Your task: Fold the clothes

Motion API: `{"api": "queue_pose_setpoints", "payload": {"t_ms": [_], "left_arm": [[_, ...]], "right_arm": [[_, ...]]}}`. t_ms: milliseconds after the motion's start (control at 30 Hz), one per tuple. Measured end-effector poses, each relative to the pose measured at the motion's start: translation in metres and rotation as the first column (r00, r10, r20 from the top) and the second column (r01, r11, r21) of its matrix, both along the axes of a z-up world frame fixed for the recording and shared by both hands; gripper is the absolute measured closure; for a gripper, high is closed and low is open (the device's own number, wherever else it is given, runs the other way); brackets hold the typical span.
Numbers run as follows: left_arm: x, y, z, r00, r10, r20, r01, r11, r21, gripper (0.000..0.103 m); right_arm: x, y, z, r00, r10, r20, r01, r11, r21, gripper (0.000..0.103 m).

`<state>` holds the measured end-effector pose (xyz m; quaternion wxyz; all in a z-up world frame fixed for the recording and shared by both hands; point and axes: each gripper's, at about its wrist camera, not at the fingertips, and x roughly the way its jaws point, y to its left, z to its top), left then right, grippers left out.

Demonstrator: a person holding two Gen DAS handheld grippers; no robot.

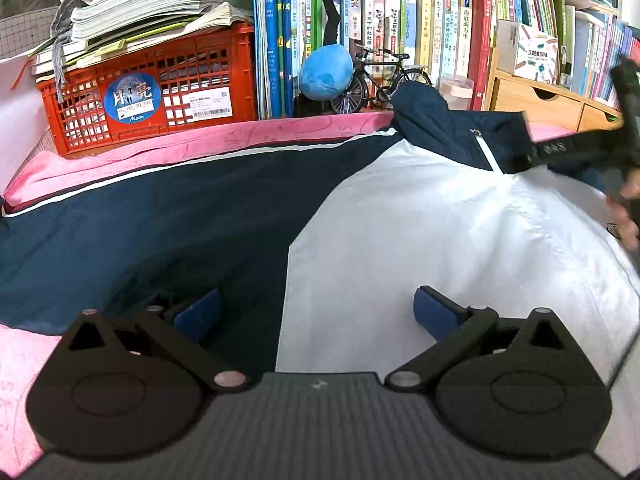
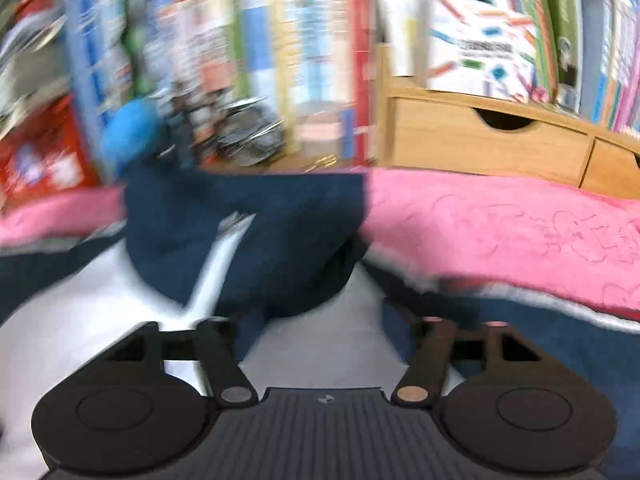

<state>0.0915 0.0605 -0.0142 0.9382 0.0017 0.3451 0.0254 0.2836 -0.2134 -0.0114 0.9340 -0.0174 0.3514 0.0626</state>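
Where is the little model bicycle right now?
In the left wrist view, the model bicycle stands upper centre against the row of books, right of the blue plush ball, just behind the jacket's navy collar.

Beyond the jaws: bookshelf [image 1: 420, 32] packed with upright books. Ahead-left, red plastic crate [image 1: 152, 92] under stacked papers [image 1: 160, 4]. Ahead-right, wooden drawer unit [image 1: 540, 102]. Pink cloth [image 1: 200, 144] covers the work surface. Right wrist view motion-blurred.

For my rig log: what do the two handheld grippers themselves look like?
Both match: the left gripper and right gripper have grey ribbed bodies, black round housings, black linkage arms and silver pivot pins. The left's finger pads are blue.
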Motion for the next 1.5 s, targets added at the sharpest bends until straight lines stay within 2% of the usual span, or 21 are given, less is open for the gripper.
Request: {"api": "queue_pose_setpoints", "payload": {"t_ms": [67, 100, 133, 200, 233, 333, 367, 467, 600, 700, 767, 900, 1133, 1300, 1500], "left_arm": [[0.0, 0.0, 0.0, 1.0, 0.002, -0.001, -0.002, 1.0, 0.001, 0.0], [0.0, 0.0, 0.0, 1.0, 0.002, -0.002, -0.002, 1.0, 0.001, 0.0], [0.0, 0.0, 0.0, 1.0, 0.003, -0.002, -0.003, 1.0, 0.001, 0.0], [0.001, 0.0, 0.001, 1.0, 0.004, -0.002, -0.004, 1.0, 0.002, 0.0], [0.001, 0.0, 0.001, 1.0, 0.004, -0.002, -0.004, 1.0, 0.002, 0.0], [0.001, 0.0, 0.001, 1.0, 0.005, -0.003, -0.005, 1.0, 0.004, 0.0], [0.001, 0.0, 0.001, 1.0, 0.006, -0.004, -0.006, 1.0, 0.005, 0.0], [0.001, 0.0, 0.002, 1.0, 0.007, -0.005, -0.007, 1.0, 0.007, 0.0], [-0.001, 0.001, 0.003, 1.0, 0.027, -0.004, -0.027, 1.0, 0.015, 0.0], [-0.028, 0.0, 0.008, 1.0, 0.007, -0.001, -0.007, 1.0, 0.009, 0.0], [-0.059, -0.006, 0.012, 0.999, -0.04, 0.002, 0.04, 0.999, 0.019, 0.0], [-0.115, -0.027, 0.015, 0.996, -0.093, -0.019, 0.093, 0.995, 0.036, 0.0], [-0.17, -0.052, 0.017, 0.995, -0.074, -0.069, 0.078, 0.995, 0.06, 0.0], [-0.209, -0.07, 0.02, 0.994, -0.078, -0.078, 0.086, 0.989, 0.118, 0.0], [-0.264, -0.082, 0.028, 0.993, -0.105, -0.063, 0.11, 0.989, 0.094, 0.0]], "right_arm": [[0.008, -0.001, 0.005, 0.996, -0.083, -0.016, 0.084, 0.996, 0.042, 0.033], [0.003, 0.001, 0.009, 0.997, -0.072, -0.028, 0.074, 0.995, 0.069, 0.037], [-0.004, 0.003, 0.014, 0.998, -0.052, -0.039, 0.056, 0.994, 0.098, 0.037], [-0.04, 0.006, 0.024, 0.996, 0.091, -0.007, -0.09, 0.988, 0.128, 0.038], [-0.06, 0.008, 0.027, 0.99, 0.142, 0.002, -0.141, 0.983, 0.116, 0.038], [-0.113, 0.004, 0.022, 0.971, 0.233, -0.059, -0.226, 0.967, 0.115, 0.038], [-0.129, 0.001, 0.017, 0.967, 0.241, -0.085, -0.23, 0.966, 0.118, 0.038], [-0.179, -0.019, 0.008, 0.972, 0.227, -0.054, -0.225, 0.973, 0.043, 0.035], [-0.238, -0.042, 0.01, 0.979, 0.197, -0.042, -0.196, 0.98, 0.035, 0.032], [-0.285, -0.056, 0.008, 0.981, 0.195, -0.011, -0.195, 0.981, 0.022, 0.026], [-0.314, -0.069, 0.005, 0.98, 0.2, 0.018, -0.2, 0.979, 0.037, 0.022], [-0.359, -0.079, 0.001, 0.978, 0.191, 0.084, -0.192, 0.981, -0.001, 0.018], [-0.405, -0.067, -0.001, 0.984, 0.117, 0.135, -0.121, 0.993, 0.017, 0.013], [-0.44, -0.046, 0.008, 0.982, 0.112, 0.154, -0.115, 0.993, 0.008, 0.007], [-0.497, -0.024, 0.022, 0.97, 0.138, 0.201, -0.143, 0.99, 0.007, 0.002]]}}
